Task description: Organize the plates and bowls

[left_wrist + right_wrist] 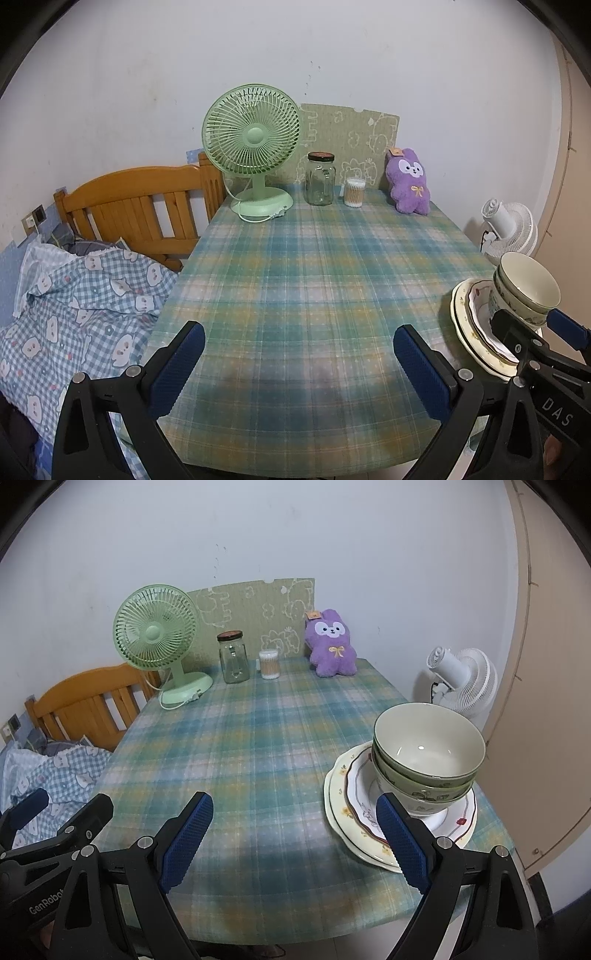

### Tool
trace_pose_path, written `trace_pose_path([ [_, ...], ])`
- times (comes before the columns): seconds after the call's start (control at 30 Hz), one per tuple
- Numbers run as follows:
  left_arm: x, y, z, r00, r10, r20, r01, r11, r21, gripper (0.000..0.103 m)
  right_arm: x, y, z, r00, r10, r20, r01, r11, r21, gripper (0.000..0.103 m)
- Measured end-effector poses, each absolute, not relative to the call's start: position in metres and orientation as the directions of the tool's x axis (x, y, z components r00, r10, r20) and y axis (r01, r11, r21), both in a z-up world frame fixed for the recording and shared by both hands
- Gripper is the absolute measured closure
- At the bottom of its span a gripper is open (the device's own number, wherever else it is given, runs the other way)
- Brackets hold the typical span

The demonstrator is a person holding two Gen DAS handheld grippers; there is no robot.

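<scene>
Crockery sits stacked at the right edge of the desk, which is covered in a green-and-blue plaid cloth: two nested green ceramic bowls with cream insides stand on a white scalloped plate with a dark red rim, and that plate lies on a wider cream plate with small yellow flowers. From my right camera I see the right hand-held gripper spread wide with nothing between its blue ribbed pads; its right-side finger overlaps the near rim of the plates in the view, though I cannot tell whether it touches them. The left hand-held gripper is likewise spread wide over bare cloth near the front edge of the desk, empty, well to the left of the stack. Along the far edge, against the wall, stand a pale green desk fan, a clear glass jar with a dark lid, a small round tub of cotton swabs and a purple plush rabbit, with a patterned olive board leaning behind them. A white fan stands beyond the right side of the desk. To the left I see a wooden bed headboard and blue checked bedding.
</scene>
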State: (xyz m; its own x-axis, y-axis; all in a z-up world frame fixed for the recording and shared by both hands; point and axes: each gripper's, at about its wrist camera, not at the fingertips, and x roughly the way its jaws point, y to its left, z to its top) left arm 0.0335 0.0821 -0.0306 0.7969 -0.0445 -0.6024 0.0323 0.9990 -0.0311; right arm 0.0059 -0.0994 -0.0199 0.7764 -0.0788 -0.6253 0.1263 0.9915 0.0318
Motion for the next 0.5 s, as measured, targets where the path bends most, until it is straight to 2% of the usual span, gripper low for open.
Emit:
trace_pose_path([
  [0.5, 0.0318, 0.0742, -0.0311, 0.795, -0.054, -0.604, 0.045, 0.999, -0.029, 0.000, 0.0056, -0.1087, -0.0196, 0.770, -0.094, -0.631, 0.137, 0.990, 0.020, 0.011],
])
